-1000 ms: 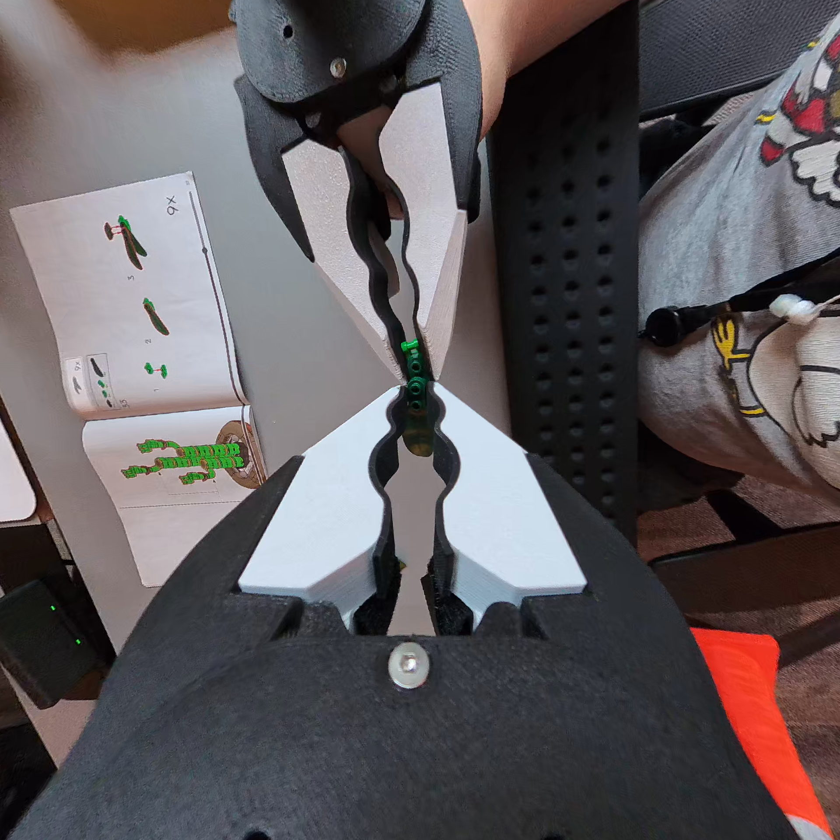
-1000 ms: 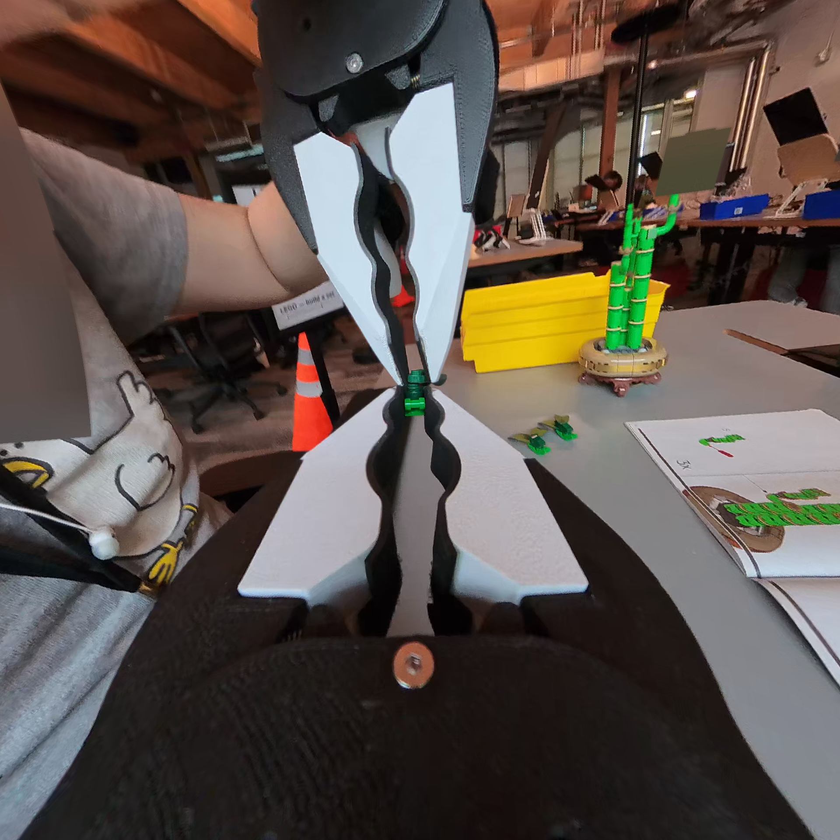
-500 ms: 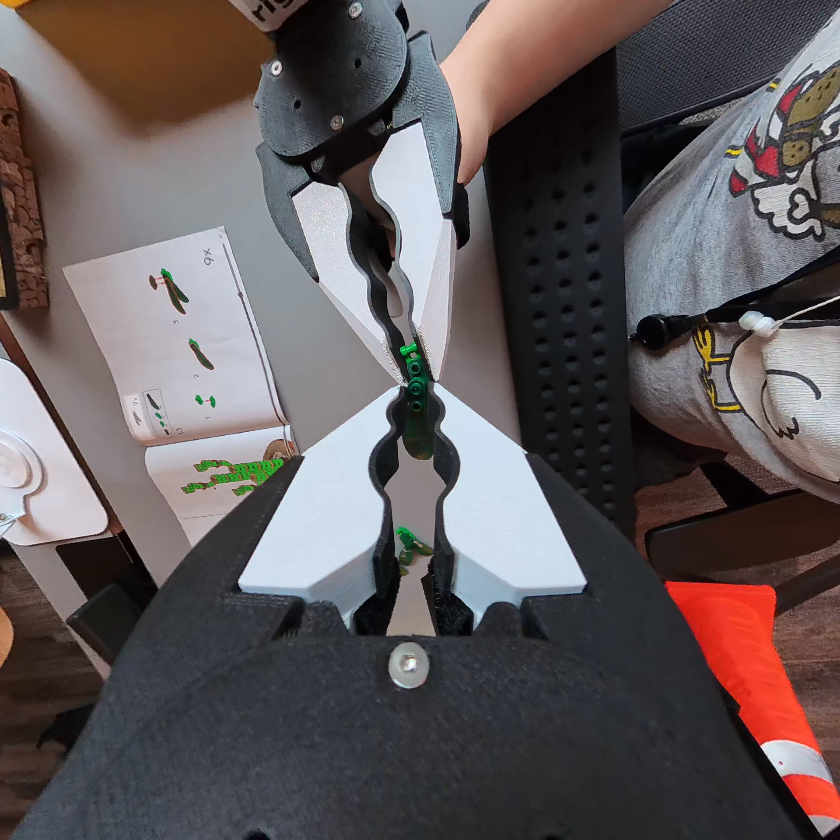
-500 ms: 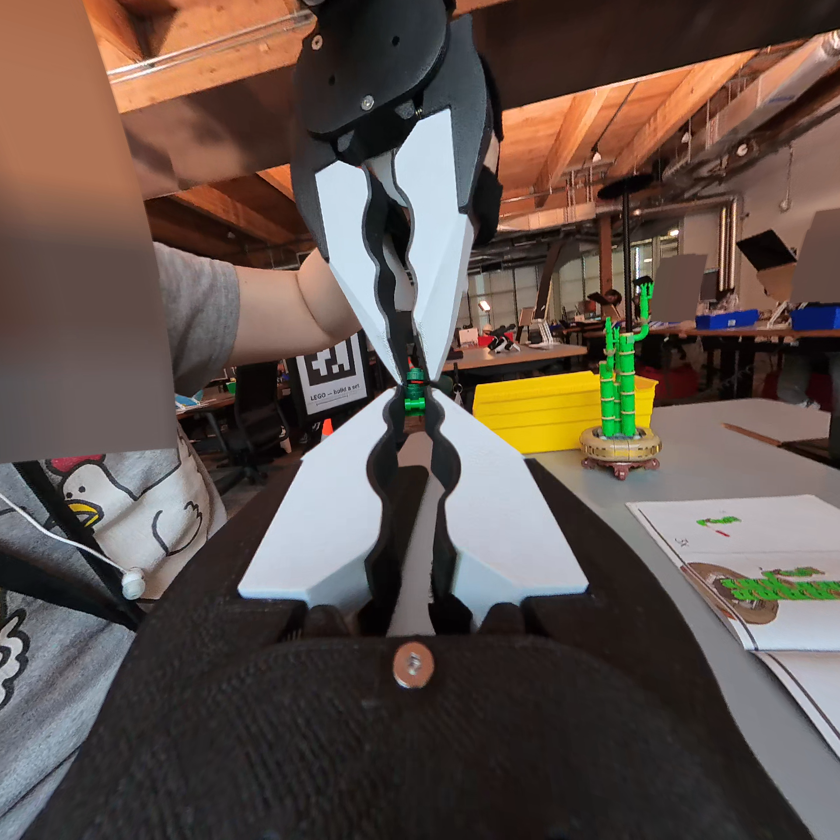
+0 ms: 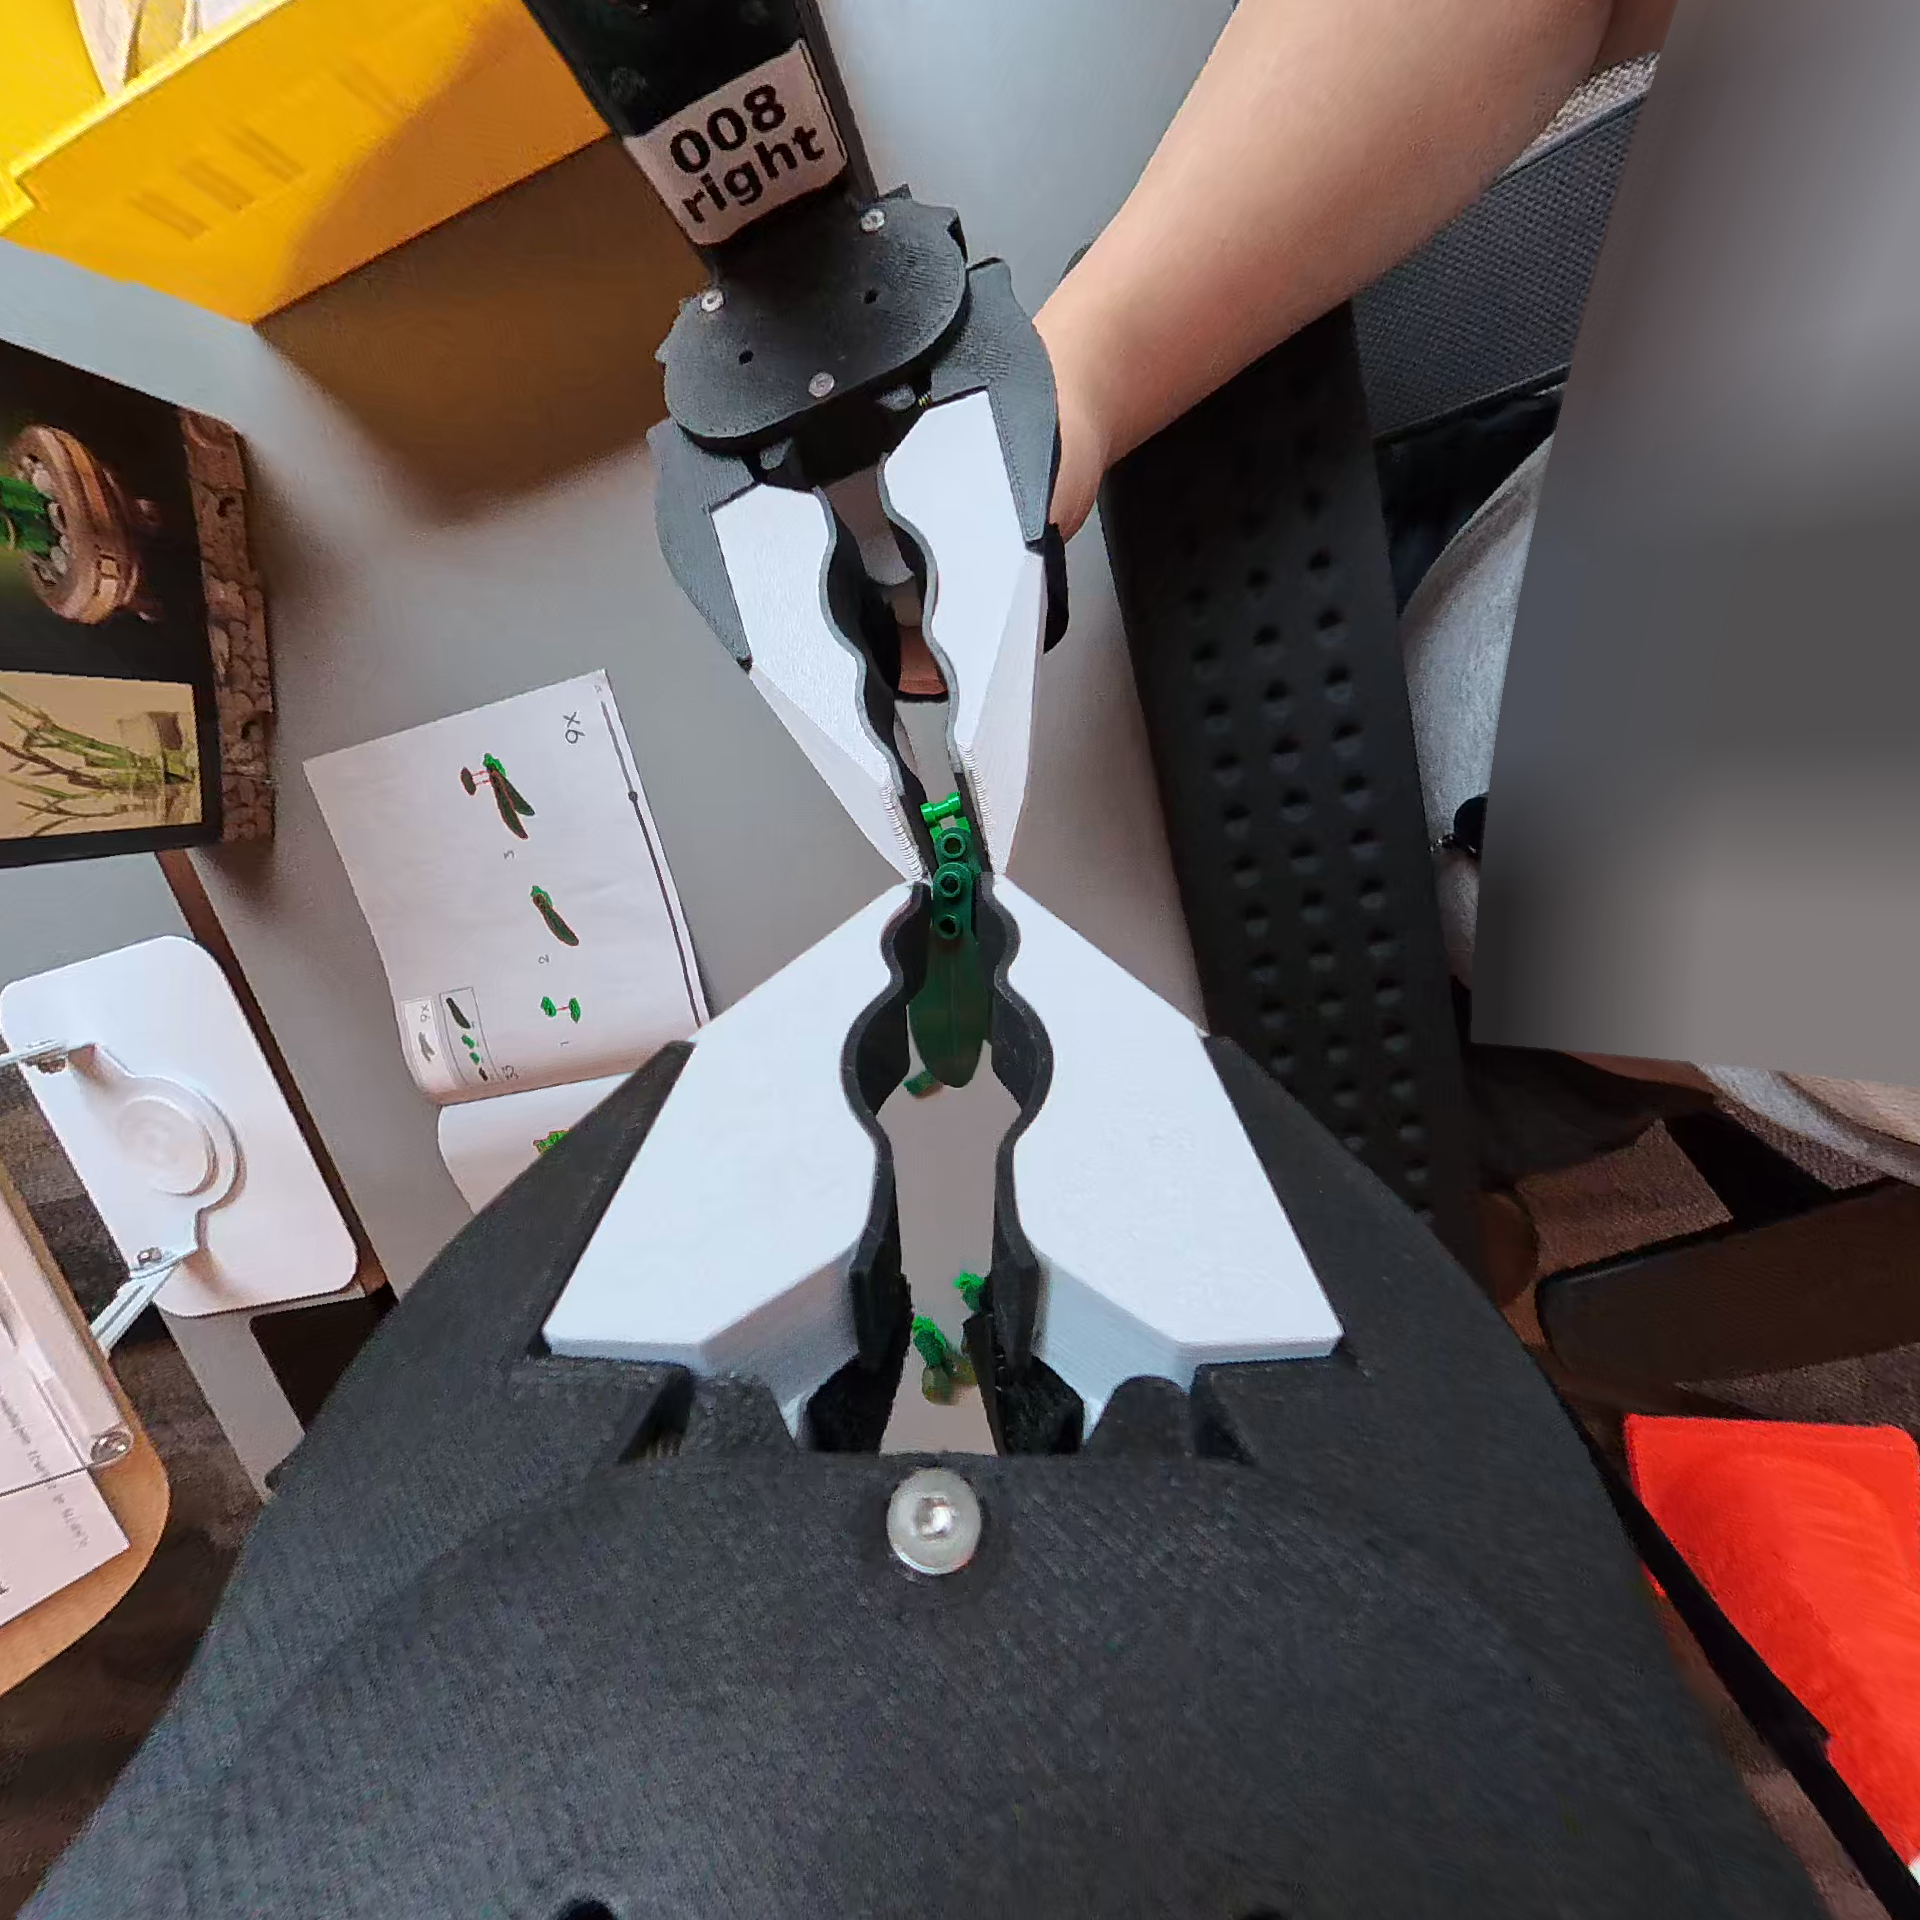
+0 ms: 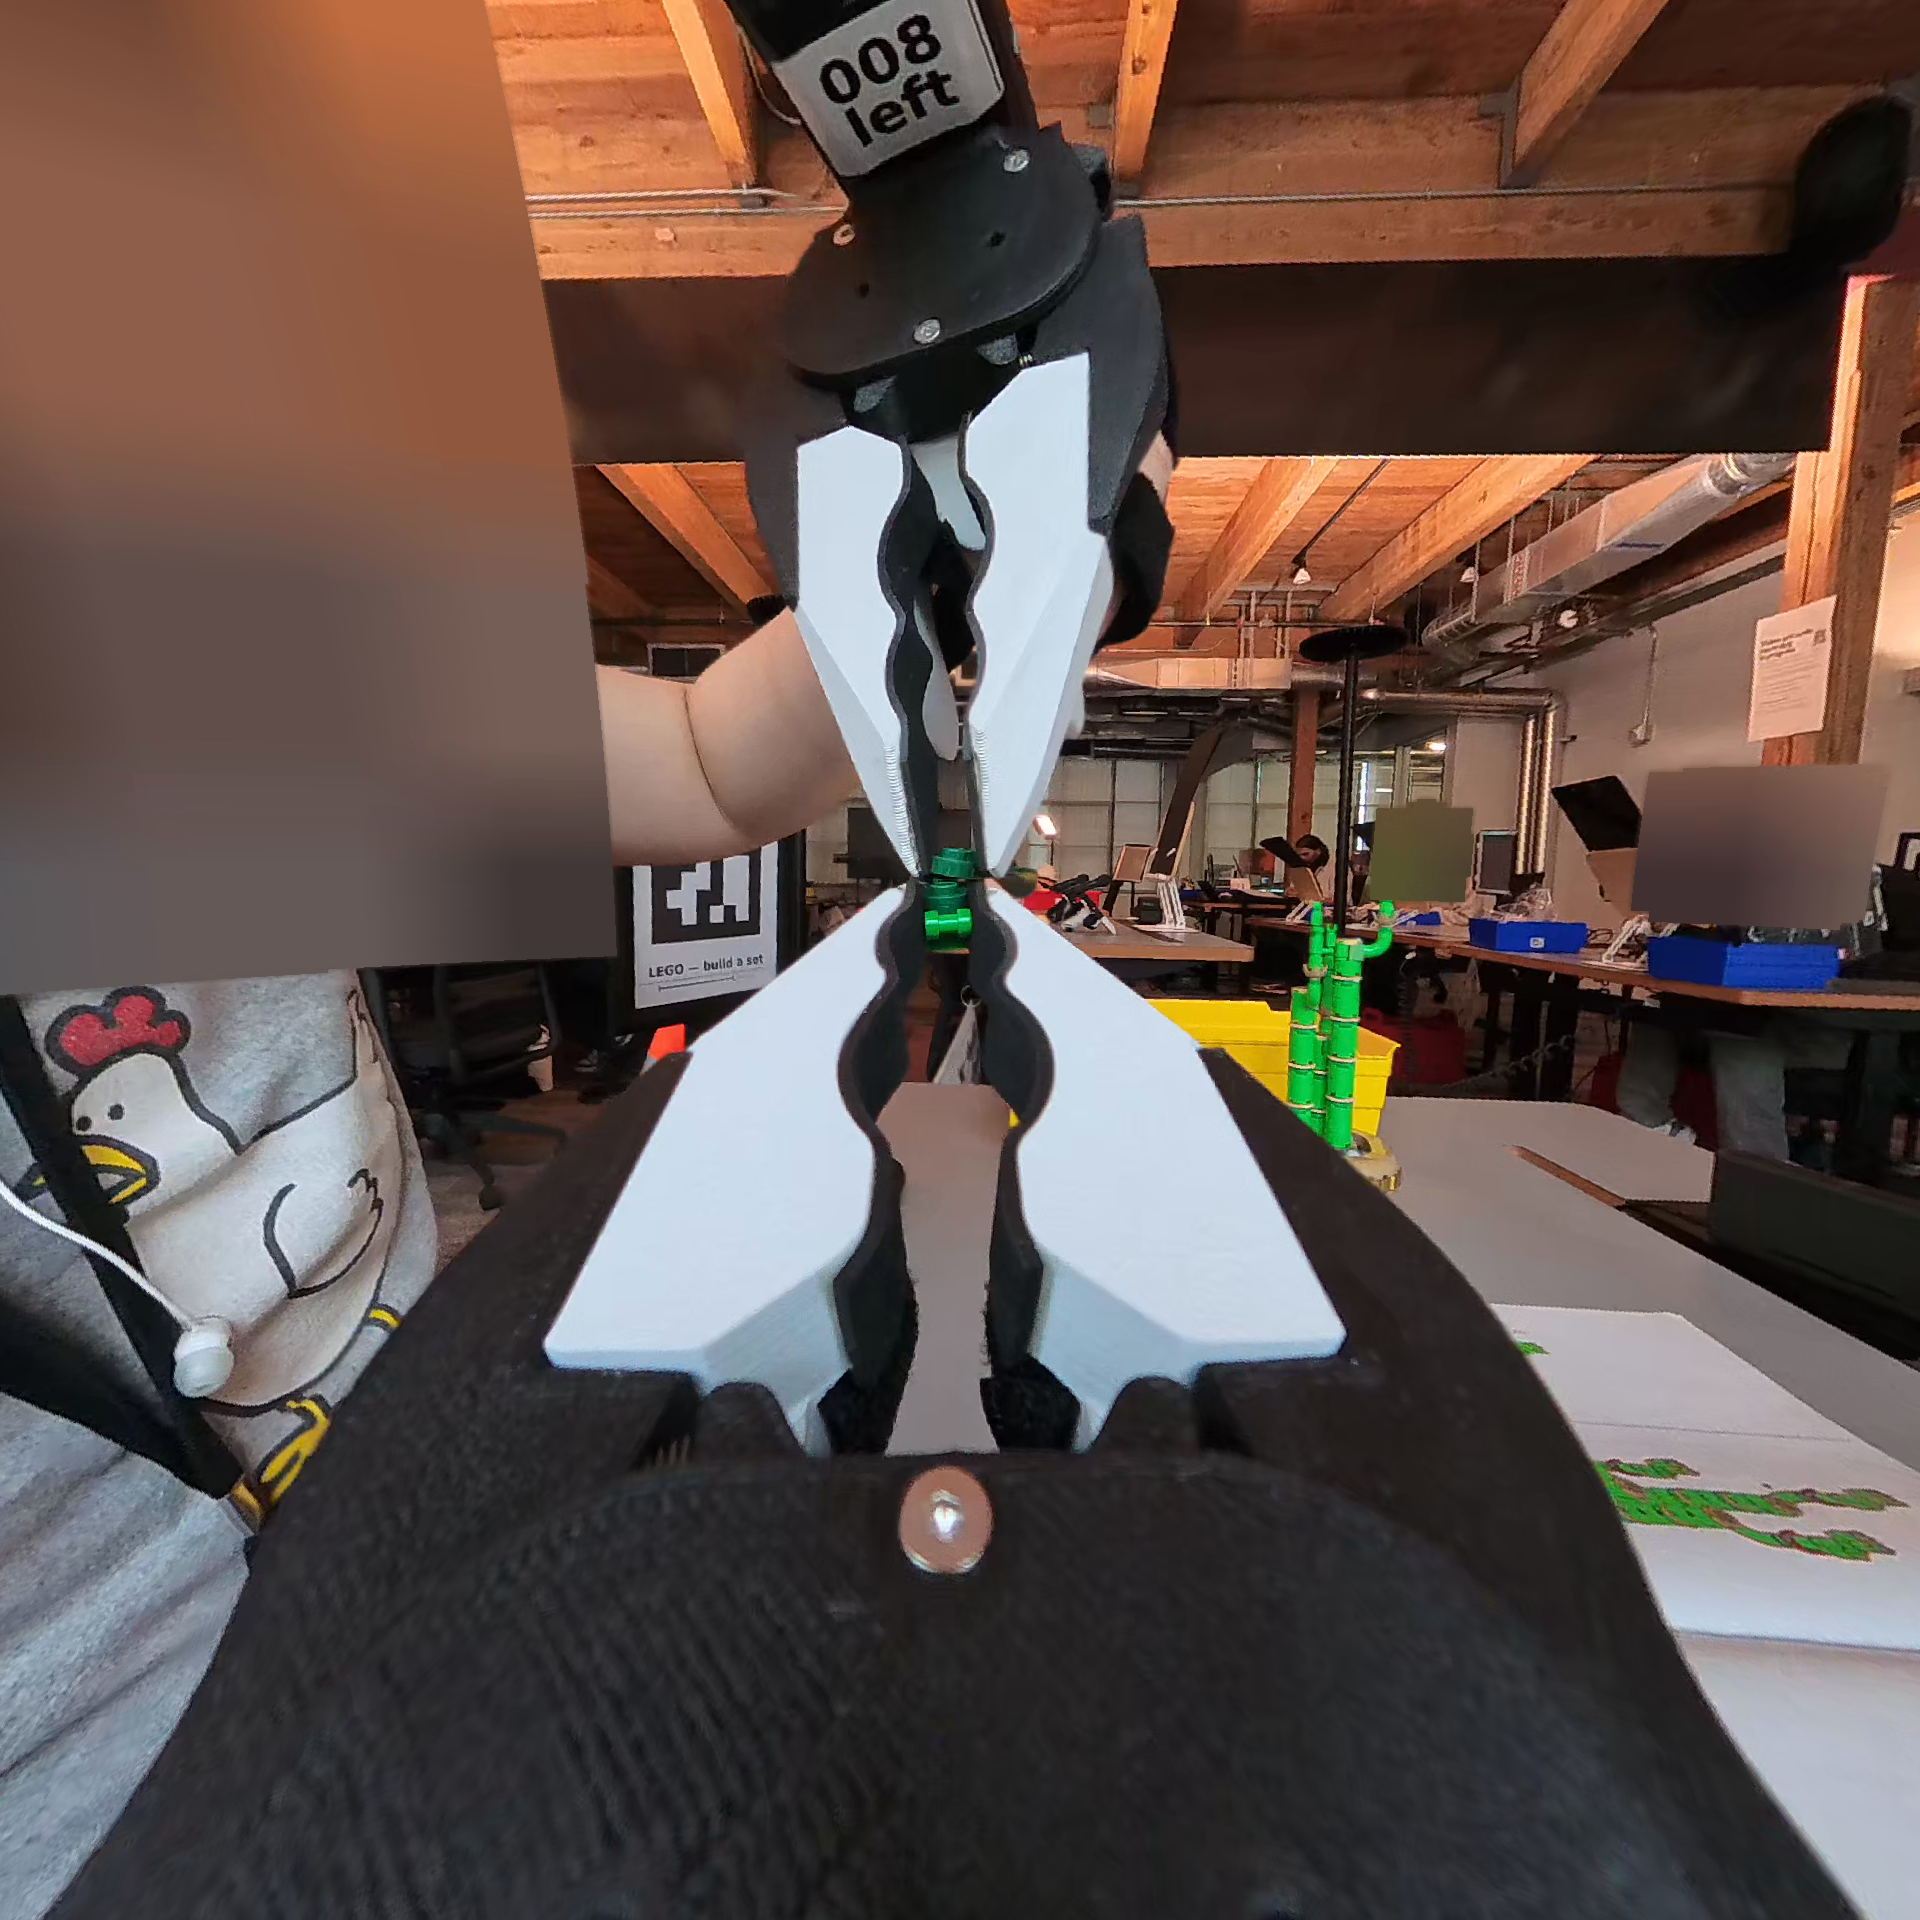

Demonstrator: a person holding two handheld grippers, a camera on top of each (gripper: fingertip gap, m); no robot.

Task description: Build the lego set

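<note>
Where both tongs meet tip to tip, left tongs [image 5: 951,914] pinching dark green leaf [image 5: 943,1013], right tongs [image 6: 948,914] pinching bright green stud [image 6: 945,921].

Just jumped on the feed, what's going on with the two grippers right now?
A person holds both grippers tip to tip in the air above the grey table. The left gripper is shut on a dark green leaf piece; the right gripper is shut on a small bright green piece, and the two pieces meet at the tips. The partly built bamboo model and open instruction booklet sit on the table.
</note>
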